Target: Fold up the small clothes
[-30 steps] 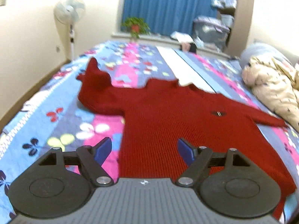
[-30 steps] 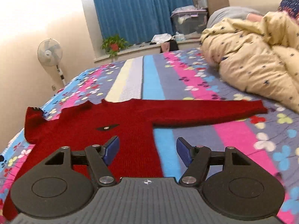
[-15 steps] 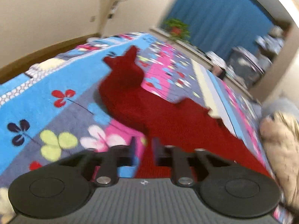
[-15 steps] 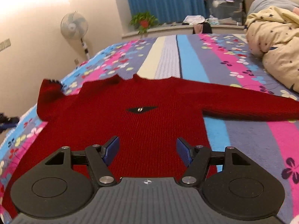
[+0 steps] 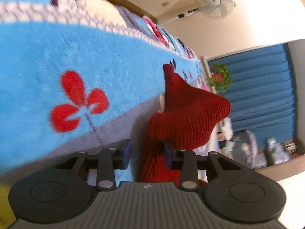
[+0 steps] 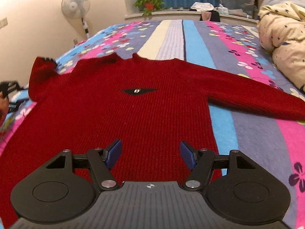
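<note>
Flowered bedspread [image 6: 253,133] carries the red knit sweater [image 6: 133,110] spread flat. Nearest, the right gripper [image 6: 150,153] hovers spread above its hem; the left gripper [image 5: 146,151] straddles the left sleeve [image 5: 183,118], jaws not visibly pinching. Sleeve fold is starting; next, close and carry it inward.

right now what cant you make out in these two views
- Left claw: whether its pads truly pinch the sleeve; the knit hides the contact, left view.
- Sweater hem: hidden behind the right claw body, right view.
- Right cuff: cut off by the frame edge, right view.
- Quilt: blurred, left view.
</note>
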`<action>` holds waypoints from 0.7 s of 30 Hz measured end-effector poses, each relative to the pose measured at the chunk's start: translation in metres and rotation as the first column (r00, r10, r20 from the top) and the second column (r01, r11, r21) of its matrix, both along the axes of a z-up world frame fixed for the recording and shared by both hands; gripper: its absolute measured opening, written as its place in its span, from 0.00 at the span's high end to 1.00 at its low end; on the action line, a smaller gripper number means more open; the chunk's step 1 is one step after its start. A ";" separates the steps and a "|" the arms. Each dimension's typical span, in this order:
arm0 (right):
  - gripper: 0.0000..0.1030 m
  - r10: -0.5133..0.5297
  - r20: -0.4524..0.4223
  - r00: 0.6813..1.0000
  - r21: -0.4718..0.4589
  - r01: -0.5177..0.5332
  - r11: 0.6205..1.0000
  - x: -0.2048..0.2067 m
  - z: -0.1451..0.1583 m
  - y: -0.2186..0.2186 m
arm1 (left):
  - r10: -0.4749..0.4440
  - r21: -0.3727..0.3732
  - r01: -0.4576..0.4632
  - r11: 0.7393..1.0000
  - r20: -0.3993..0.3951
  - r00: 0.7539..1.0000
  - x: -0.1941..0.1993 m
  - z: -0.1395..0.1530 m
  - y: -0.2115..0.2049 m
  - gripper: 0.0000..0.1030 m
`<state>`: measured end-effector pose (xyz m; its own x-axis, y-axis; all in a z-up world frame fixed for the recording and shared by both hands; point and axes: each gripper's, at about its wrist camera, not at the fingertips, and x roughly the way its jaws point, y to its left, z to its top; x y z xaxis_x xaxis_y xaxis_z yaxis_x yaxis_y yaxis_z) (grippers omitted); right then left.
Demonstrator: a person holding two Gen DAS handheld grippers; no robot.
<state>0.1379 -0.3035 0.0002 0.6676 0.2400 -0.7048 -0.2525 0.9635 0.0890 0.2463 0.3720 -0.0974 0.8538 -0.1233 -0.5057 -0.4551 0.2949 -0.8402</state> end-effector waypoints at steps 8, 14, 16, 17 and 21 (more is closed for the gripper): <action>0.33 0.033 -0.047 0.998 -0.075 -0.036 0.996 0.001 -0.018 0.011 | -0.020 -0.102 0.032 0.994 0.118 0.993 0.021 -0.007 0.008 0.60; 0.33 0.033 -0.103 0.994 -0.150 -0.049 0.987 0.002 -0.032 0.018 | 0.016 0.022 -0.022 1.000 0.218 0.976 0.011 0.051 -0.003 0.91; 0.33 0.033 -0.101 0.994 -0.151 -0.048 0.987 0.001 -0.032 0.017 | 0.035 0.090 -0.064 0.994 0.297 0.954 -0.005 0.085 -0.012 0.94; 0.33 0.031 -0.103 0.994 -0.149 -0.046 0.988 0.001 -0.032 0.017 | 0.032 0.099 -0.069 0.993 0.338 0.941 -0.014 0.100 -0.016 0.94; 0.33 0.030 -0.105 0.994 -0.152 -0.045 0.987 0.001 -0.032 0.017 | -0.015 0.144 -0.031 0.989 0.304 0.952 -0.027 0.119 -0.026 0.28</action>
